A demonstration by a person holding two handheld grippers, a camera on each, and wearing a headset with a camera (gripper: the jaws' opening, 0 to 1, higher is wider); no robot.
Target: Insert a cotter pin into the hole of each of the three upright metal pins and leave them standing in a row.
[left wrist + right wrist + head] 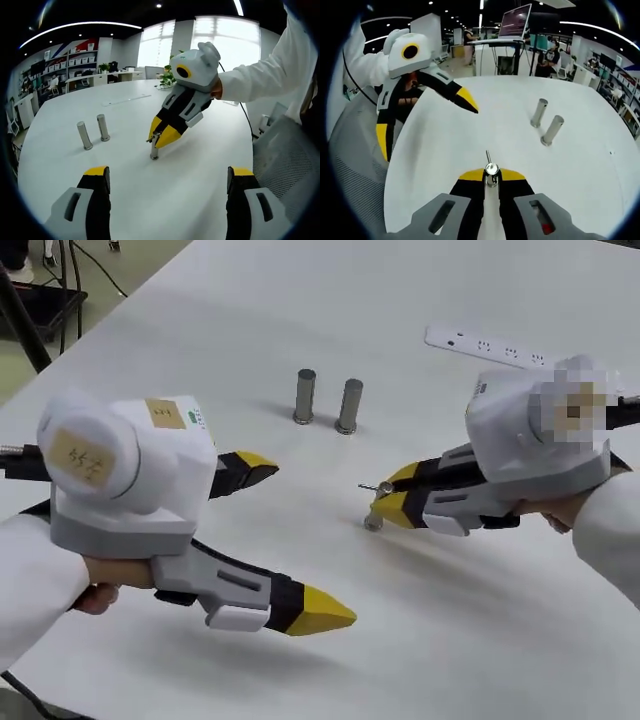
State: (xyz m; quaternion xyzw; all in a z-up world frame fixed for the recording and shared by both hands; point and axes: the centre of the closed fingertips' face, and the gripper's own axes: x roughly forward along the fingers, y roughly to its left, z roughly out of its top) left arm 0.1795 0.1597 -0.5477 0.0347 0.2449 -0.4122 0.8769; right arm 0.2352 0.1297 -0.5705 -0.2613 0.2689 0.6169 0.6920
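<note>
On the white table (300,300), the right gripper (385,498) grips a third metal pin (373,522).
It reaches in low from the right, jaws closed about the top of that pin, which stands on the table with a thin cotter pin (368,487) jutting out. The left gripper (290,540) hovers at lower left, jaws spread wide, holding nothing. Two more metal pins (305,396) stand upright side by side beyond, before a power strip (488,348).

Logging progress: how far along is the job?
Done: nothing evident; the two upright grey metal pins show no cotter pins. In hand: the right gripper is shut on a thin cotter pin at the top of the third metal pin. Remaining: seating it, pinning the other two, forming the row. The open left gripper is empty.
</note>
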